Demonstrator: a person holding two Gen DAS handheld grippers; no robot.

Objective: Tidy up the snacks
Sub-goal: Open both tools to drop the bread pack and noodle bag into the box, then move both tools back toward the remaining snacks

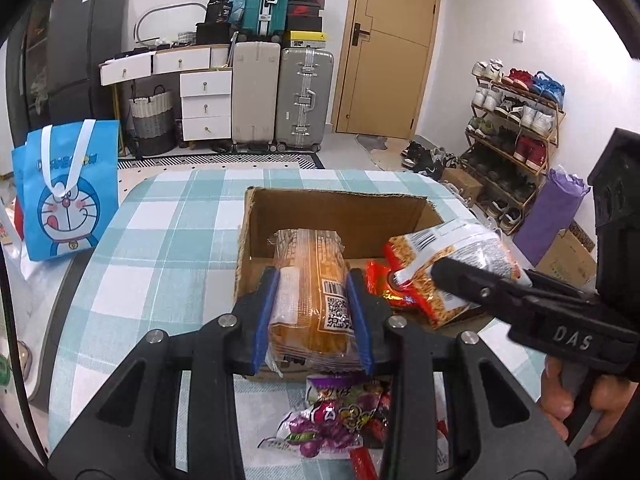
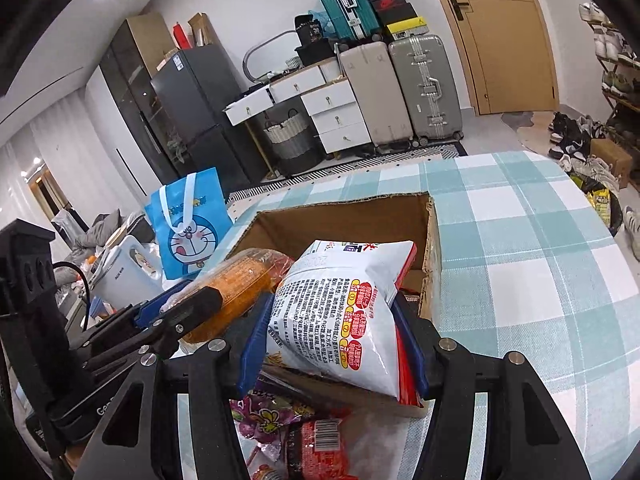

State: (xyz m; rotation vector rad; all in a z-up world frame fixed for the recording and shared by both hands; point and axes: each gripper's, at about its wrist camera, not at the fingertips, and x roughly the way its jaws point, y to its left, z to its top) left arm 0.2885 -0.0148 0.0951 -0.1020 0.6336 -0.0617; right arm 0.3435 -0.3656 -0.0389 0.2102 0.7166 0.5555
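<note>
An open cardboard box (image 1: 340, 208) (image 2: 344, 216) stands on the checked tablecloth. My left gripper (image 1: 314, 316) is shut on a clear-wrapped orange bread pack (image 1: 310, 280) (image 2: 236, 284) held over the box's near edge. My right gripper (image 2: 334, 340) is shut on a white and red noodle bag (image 2: 344, 312) (image 1: 444, 264), also over the box's near side, to the right of the bread. The right gripper's black fingers (image 1: 472, 284) show in the left wrist view. A red packet (image 1: 380, 284) lies under the noodle bag inside the box.
Loose snacks lie in front of the box: a purple candy bag (image 1: 336, 416) (image 2: 268, 416) and red packets (image 2: 324, 448). A blue cartoon tote (image 1: 68, 192) (image 2: 188, 224) and white kettle (image 2: 124, 272) stand left. Suitcases, drawers and a shoe rack (image 1: 516, 128) line the room.
</note>
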